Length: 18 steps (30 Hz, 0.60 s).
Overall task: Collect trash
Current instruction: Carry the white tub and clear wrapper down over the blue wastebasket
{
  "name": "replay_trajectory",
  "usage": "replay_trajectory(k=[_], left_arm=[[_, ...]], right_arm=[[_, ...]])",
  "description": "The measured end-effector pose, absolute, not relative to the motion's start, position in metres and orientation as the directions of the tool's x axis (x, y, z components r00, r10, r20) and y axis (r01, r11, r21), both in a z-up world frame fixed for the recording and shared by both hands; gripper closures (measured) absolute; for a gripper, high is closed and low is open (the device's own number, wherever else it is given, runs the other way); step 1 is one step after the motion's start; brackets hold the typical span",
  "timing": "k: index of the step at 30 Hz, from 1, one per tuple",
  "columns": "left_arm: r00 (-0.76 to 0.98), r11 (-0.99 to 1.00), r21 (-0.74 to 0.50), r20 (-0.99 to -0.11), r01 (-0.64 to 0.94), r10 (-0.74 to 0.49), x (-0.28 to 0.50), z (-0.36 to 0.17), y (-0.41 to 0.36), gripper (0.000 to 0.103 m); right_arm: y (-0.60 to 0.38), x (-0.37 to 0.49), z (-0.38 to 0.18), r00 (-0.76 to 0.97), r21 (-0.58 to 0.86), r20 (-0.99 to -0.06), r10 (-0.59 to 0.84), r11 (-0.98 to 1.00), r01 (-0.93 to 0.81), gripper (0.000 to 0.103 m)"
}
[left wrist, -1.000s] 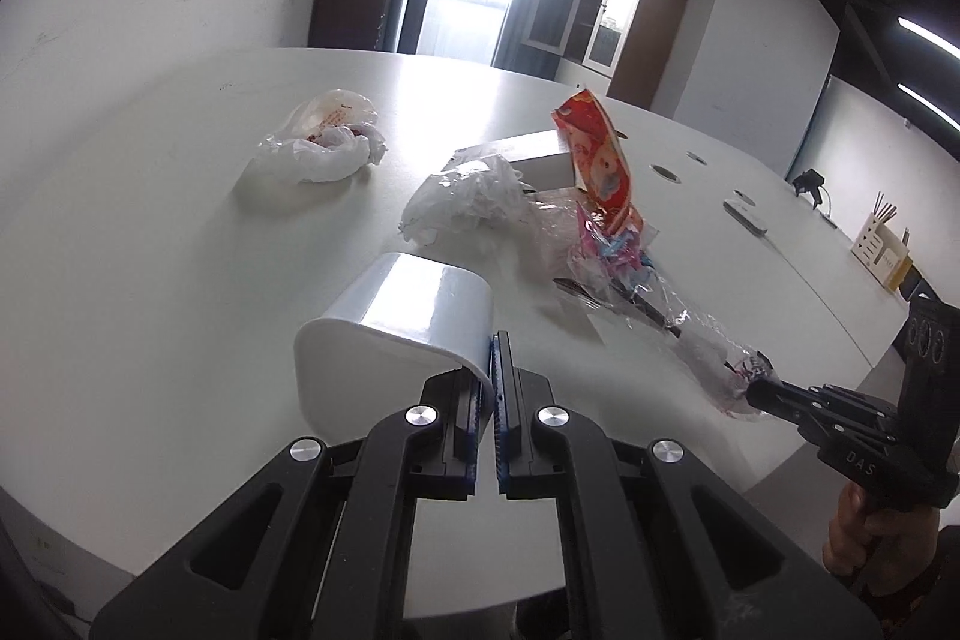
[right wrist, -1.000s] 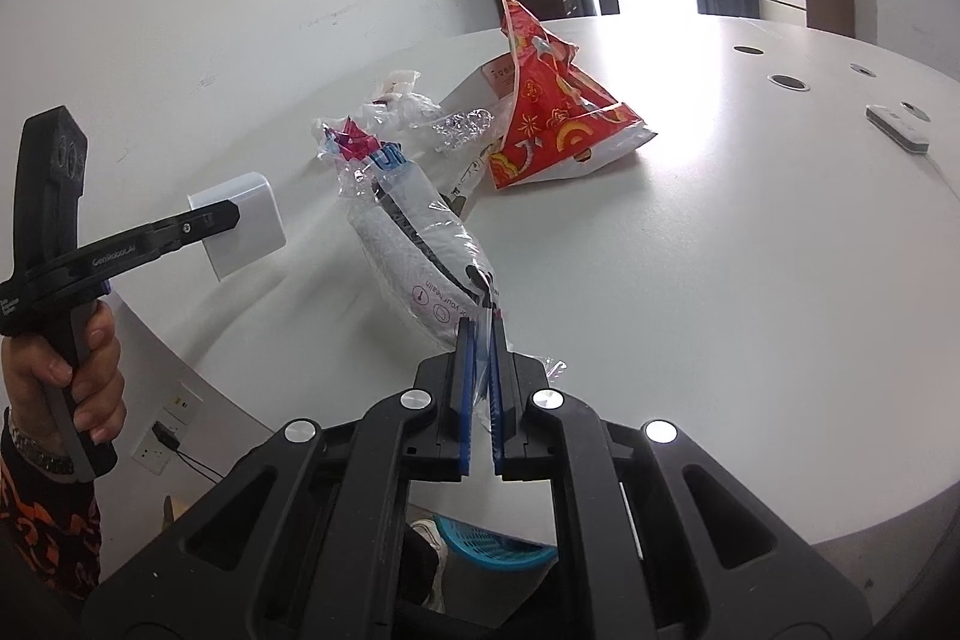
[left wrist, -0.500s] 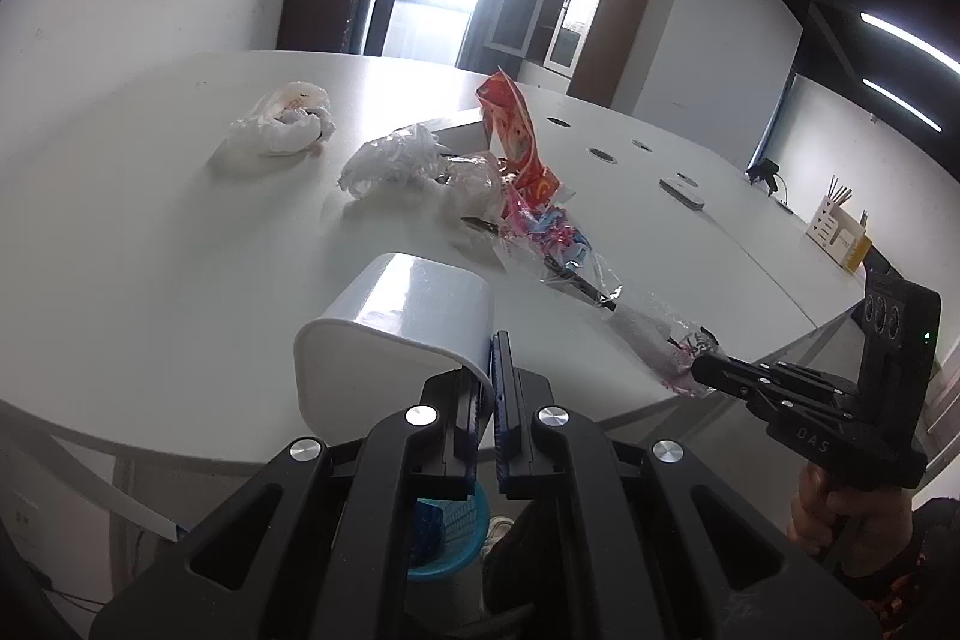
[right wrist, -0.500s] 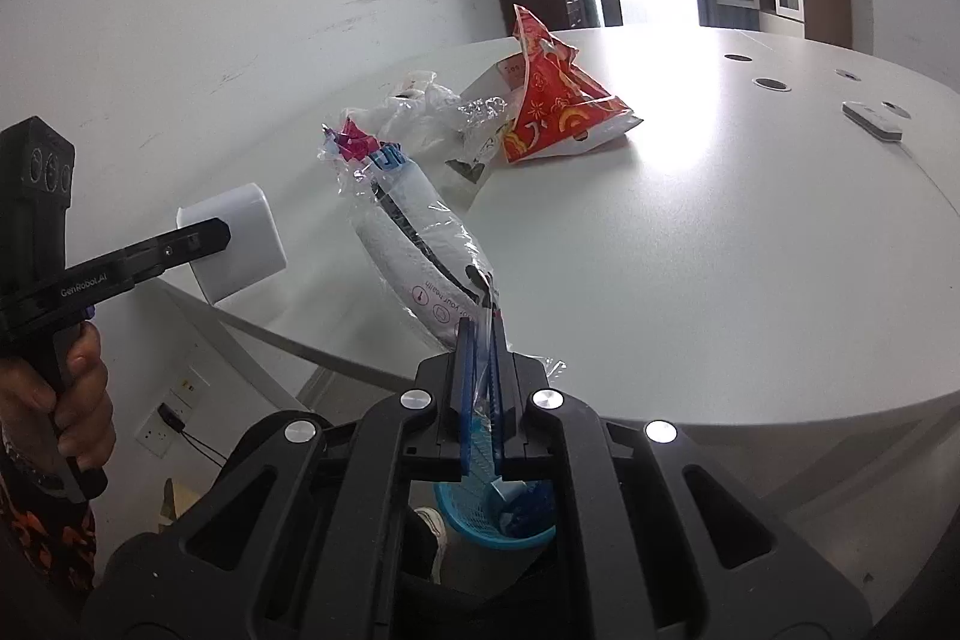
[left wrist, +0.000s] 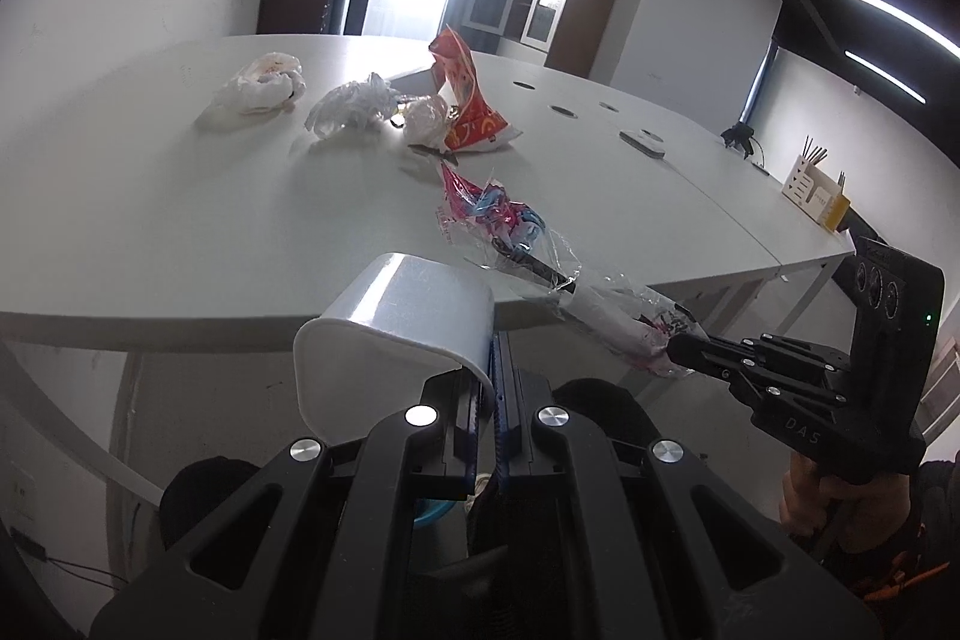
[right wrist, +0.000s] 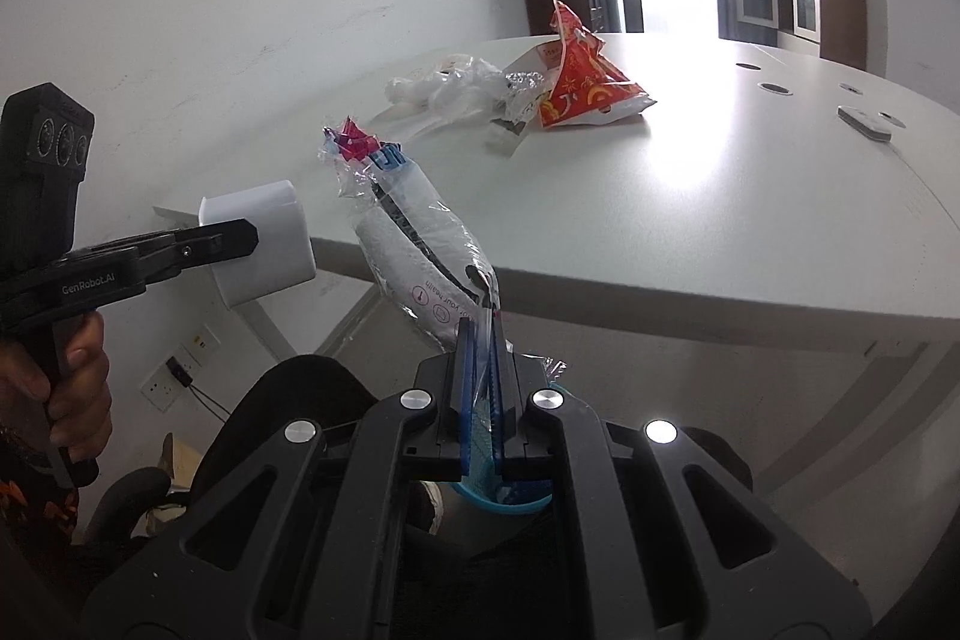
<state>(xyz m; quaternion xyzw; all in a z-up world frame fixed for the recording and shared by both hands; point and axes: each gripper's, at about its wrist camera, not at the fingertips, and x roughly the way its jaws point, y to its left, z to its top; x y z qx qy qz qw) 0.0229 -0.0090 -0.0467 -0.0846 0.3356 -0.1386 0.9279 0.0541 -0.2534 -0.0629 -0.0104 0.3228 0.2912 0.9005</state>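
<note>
- Left hand-held gripper [left wrist: 493,388] is clamped on the rim of a white tub [left wrist: 396,334], off the bench [left wrist: 180,220] edge.
- Right hand-held gripper [right wrist: 478,376] pinches a clear plastic wrapper [right wrist: 414,244], lifted off the bench's edge.
- Red snack bag [right wrist: 579,85] lies farther back.

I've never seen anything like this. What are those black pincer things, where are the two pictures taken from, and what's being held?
No robot here: a person holds one black hand tool in each hand, each ending in a two-finger claw with a camera looking along its fingers. One picture comes from the left claw, the other from the right claw.

The left claw is shut on a white plastic tub. The right claw is shut on a clear plastic wrapper with red and blue print, pulled off the edge of the white table.

On the table lie a red snack bag, crumpled clear plastic and a white crumpled bag. A blue basket sits below.
</note>
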Motion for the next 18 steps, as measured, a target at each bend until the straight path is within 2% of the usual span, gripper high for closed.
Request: replay_trajectory(k=[9, 18], left_arm=[[0.679, 0.952, -0.251, -0.670, 0.172, -0.300, 0.006, -0.083, -0.014, 0.100], [0.586, 0.960, -0.245, -0.761, 0.137, -0.278, 0.027, -0.150, -0.021, 0.100]], right_arm=[[-0.253, 0.031, -0.101, 0.566, 0.180, -0.637, 0.523, 0.815, -0.551, 0.099], [-0.232, 0.055, -0.165, 0.459, 0.216, -0.739, 0.493, 0.818, -0.533, 0.099]])
